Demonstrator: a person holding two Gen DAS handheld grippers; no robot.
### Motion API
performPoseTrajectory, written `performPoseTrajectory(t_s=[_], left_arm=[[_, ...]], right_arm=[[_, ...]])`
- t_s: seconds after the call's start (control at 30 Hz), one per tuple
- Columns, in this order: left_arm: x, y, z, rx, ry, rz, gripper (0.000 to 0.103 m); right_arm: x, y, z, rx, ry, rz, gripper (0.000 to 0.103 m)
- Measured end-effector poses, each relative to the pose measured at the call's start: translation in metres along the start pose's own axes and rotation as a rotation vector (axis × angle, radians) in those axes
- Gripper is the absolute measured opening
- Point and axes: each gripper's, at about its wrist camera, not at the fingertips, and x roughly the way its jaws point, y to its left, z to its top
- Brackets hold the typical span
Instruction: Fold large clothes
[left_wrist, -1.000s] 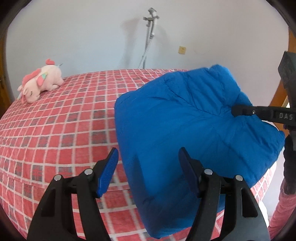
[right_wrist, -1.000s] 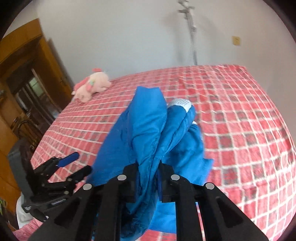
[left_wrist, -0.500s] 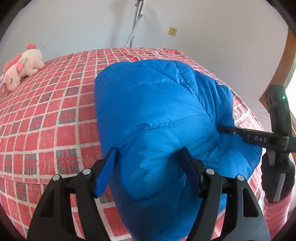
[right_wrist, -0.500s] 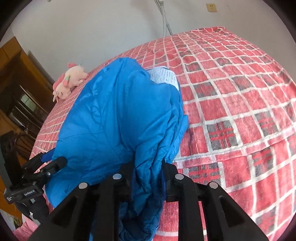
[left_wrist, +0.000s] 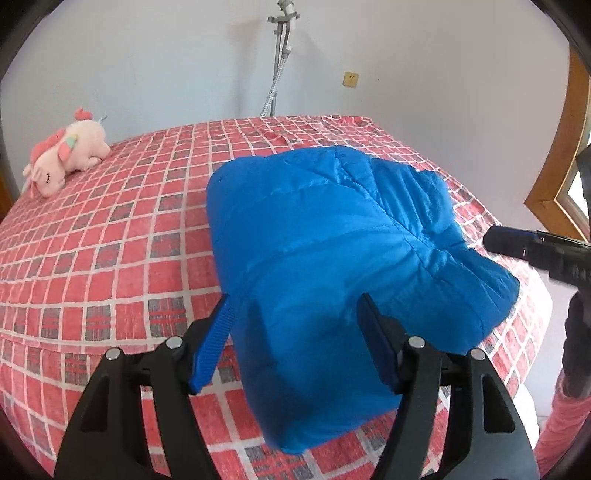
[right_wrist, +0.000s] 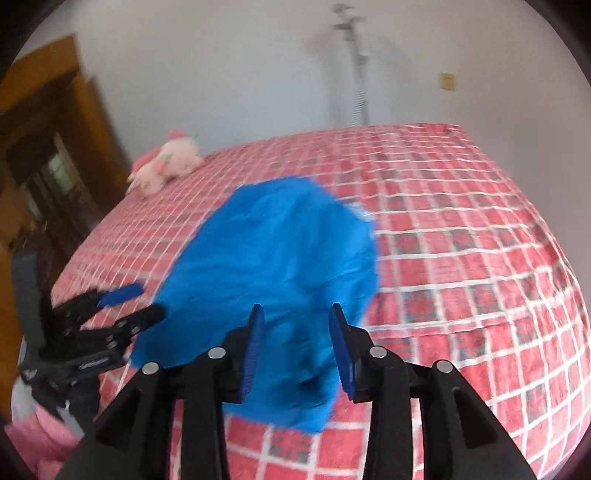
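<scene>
A blue puffy jacket (left_wrist: 332, 258) lies folded in a thick bundle on the red checked bed (left_wrist: 110, 229), near its front edge. It also shows in the right wrist view (right_wrist: 273, 266). My left gripper (left_wrist: 295, 332) is open and empty, its jaws apart just above the bundle's near end. My right gripper (right_wrist: 295, 343) is open and empty, just behind the bundle's near side. It shows in the left wrist view at the right edge (left_wrist: 535, 251), beside the jacket. The left gripper shows at the left of the right wrist view (right_wrist: 122, 306).
A pink plush toy (left_wrist: 62, 162) lies at the far left of the bed. A grey garment steamer pole (left_wrist: 280, 55) stands against the white wall behind the bed. A wooden wardrobe (right_wrist: 44, 147) stands left; a wooden frame (left_wrist: 565, 155) is at right.
My right gripper has opened and let go of the jacket, then drawn back. The jacket has dropped into a folded bundle on the bed. My left gripper stayed open and pulled back a little.
</scene>
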Motion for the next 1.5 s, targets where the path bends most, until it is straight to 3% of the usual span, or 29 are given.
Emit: performPoseTrajectory(t_s=[0.2, 0.43, 0.67, 0.87, 1.0, 1.23, 1.33, 1.5], left_arm=[[0.001, -0.008, -0.006, 0.029, 0.001, 0.019, 0.067], [0.015, -0.003, -0.013, 0.006, 0.043, -0.027, 0.069], [0.026, -0.001, -0.022, 0.015, 0.037, -0.034, 0.071], [0.02, 0.021, 0.004, -0.034, 0.111, -0.14, 0.069], [0.019, 0.032, 0.047, -0.014, 0.088, -0.137, 0.069], [0.09, 0.031, 0.114, 0.01, 0.15, -0.121, 0.069], [0.126, 0.034, 0.121, -0.001, 0.207, -0.106, 0.07], [0.162, 0.044, 0.117, -0.025, 0.279, -0.159, 0.07]], right_arm=[[0.015, 0.015, -0.013, -0.067, 0.05, -0.037, 0.03], [0.039, -0.004, -0.032, -0.025, 0.13, -0.037, 0.03], [0.054, -0.011, -0.05, 0.012, 0.125, -0.032, 0.03], [0.027, -0.012, -0.023, 0.009, 0.111, 0.024, 0.035], [0.014, -0.004, 0.021, -0.033, 0.046, -0.008, 0.037], [0.079, -0.019, 0.081, 0.017, 0.117, -0.071, 0.034], [0.107, -0.046, 0.083, 0.1, 0.161, -0.059, 0.032], [0.134, -0.075, 0.066, 0.179, 0.2, -0.025, 0.02]])
